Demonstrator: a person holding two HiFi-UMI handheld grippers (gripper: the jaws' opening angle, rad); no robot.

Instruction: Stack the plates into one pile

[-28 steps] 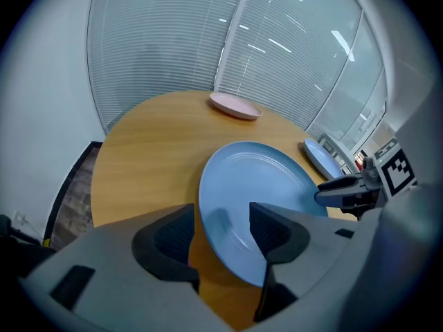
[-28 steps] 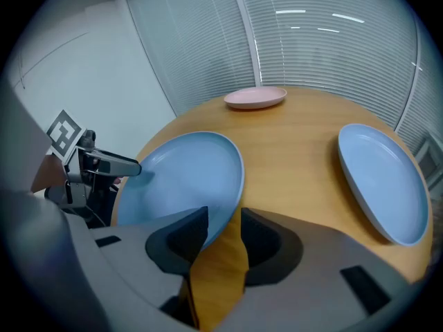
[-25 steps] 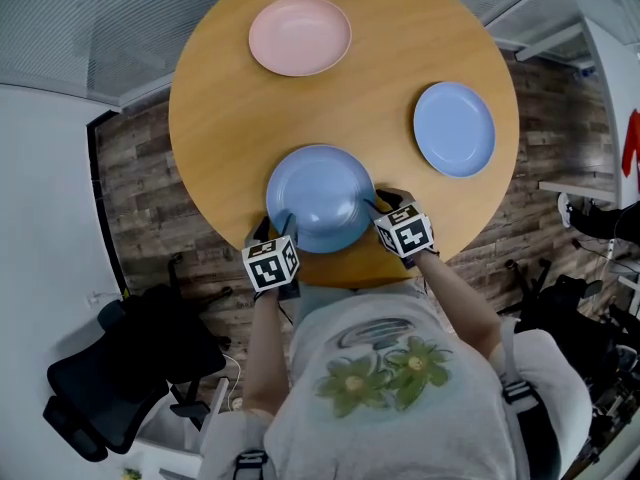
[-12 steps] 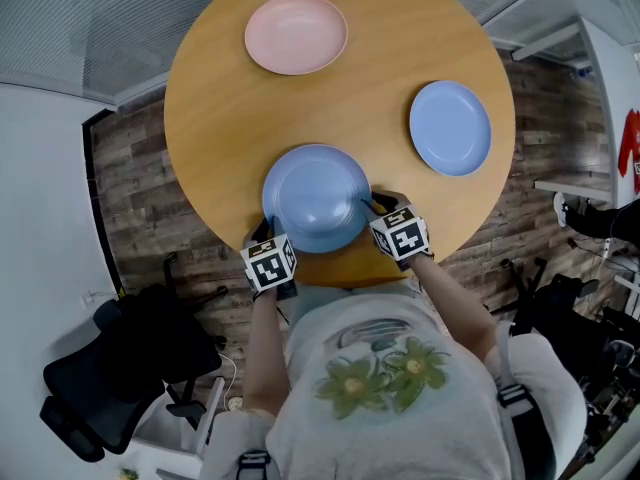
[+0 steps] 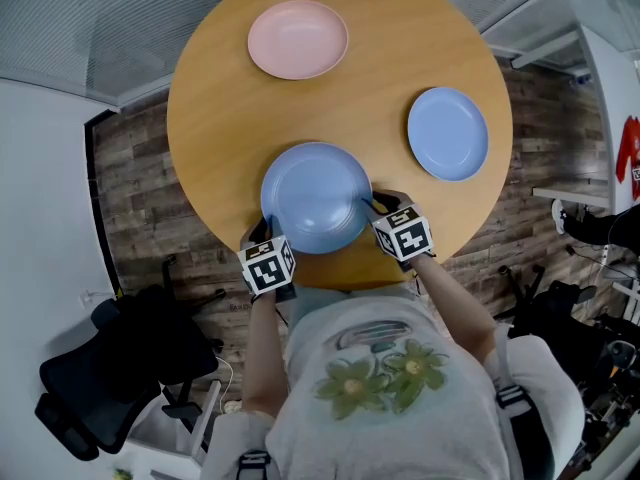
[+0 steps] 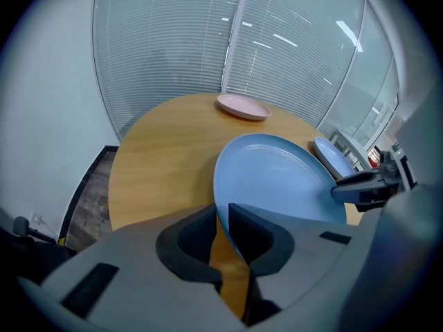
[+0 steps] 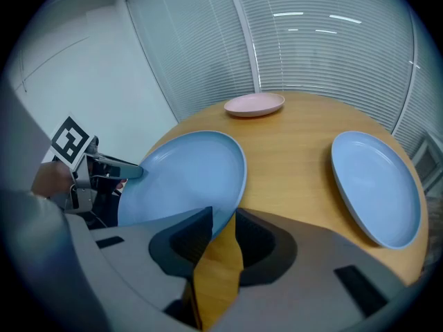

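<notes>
Found left hand-held gripper [image 6: 221, 214] clamped on the rim of the big plate [image 5: 315, 196], with the thin edge pinched between its jaws. Found right hand-held gripper [image 7: 223, 218] clamped likewise on the opposite rim. Located big plate between the two, bridging the gap from one to the other, at the near edge of the surface [image 5: 390, 68]. Cannot confirm clearance from the surface; appears tilted in both gripper views.

Judged main hazard: slip of the smooth rim out of either shallow pinch, through uneven lift or a pull apart, with a drop onto the surface or off its near edge. Judged second hazard: swing of the plate about the line between the two grips, through lack of support ahead or behind. Judged third hazard: a knock against the small plate [image 5: 447, 133], ahead and to the right of the right hand-held gripper, or a skewed landing on it through poor centring. Noted pink plate [image 5: 298, 38] well ahead of the left hand-held gripper, clear of any immediate path.

Recorded big plate as pale blue, round, shallow, glossy, with a raised rim and flat well, bare of contents, undamaged as far as visible. Appears widest of the three, hence judged better as base of the pile than as top.
</notes>
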